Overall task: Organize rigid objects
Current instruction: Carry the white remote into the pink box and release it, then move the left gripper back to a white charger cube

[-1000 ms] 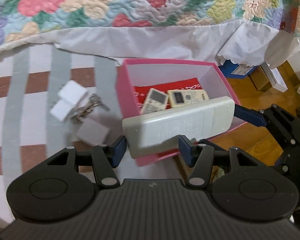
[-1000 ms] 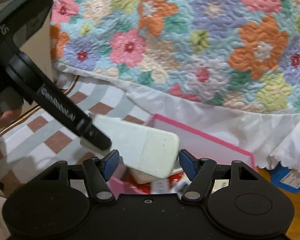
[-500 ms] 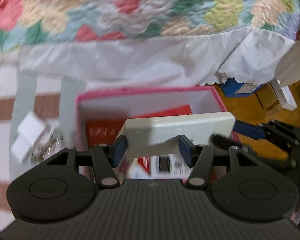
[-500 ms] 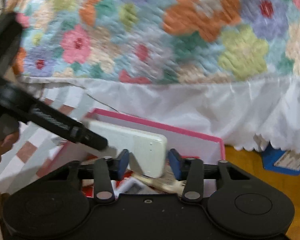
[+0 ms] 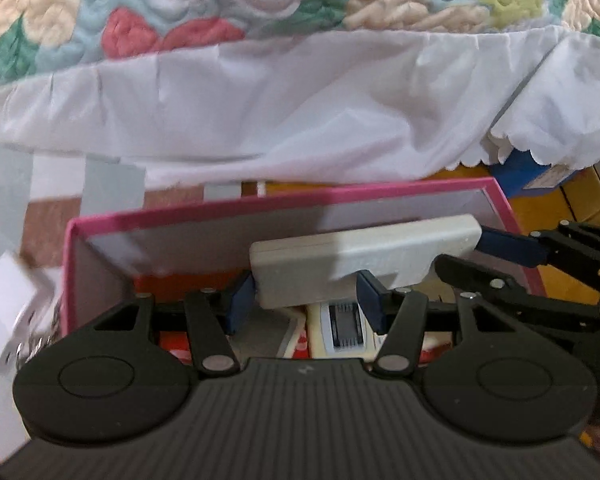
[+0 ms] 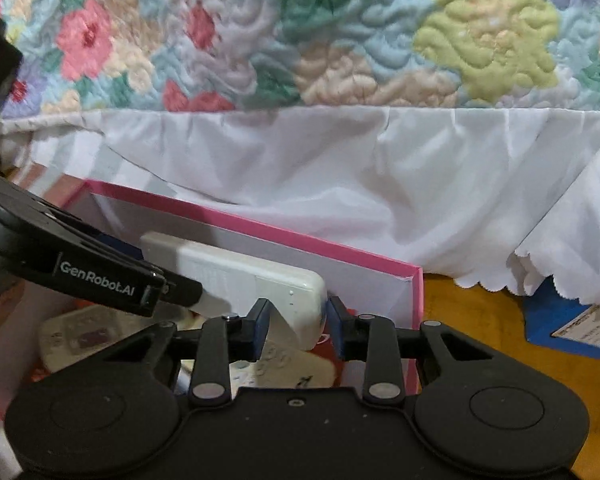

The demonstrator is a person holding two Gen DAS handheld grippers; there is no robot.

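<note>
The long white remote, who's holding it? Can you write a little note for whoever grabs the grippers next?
Left tool: shut on one end of the long white plastic remote.
Right tool: jaws have just been closing; shut on the remote's other end.
Place: remote hangs over the open pink cardboard box.
Done: smaller cream remote with a screen already lies in the box.
Left: lower the long remote in, release. White blocks on a chain lie outside the box.

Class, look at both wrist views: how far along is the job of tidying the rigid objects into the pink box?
Done: at least two smaller remotes already lie in the pink box. In hand: the long white remote is gripped by the left gripper near one end and the right gripper at the other, low over the box. Left: releasing it inside, then the white blocks with a chain beside the box.
</note>
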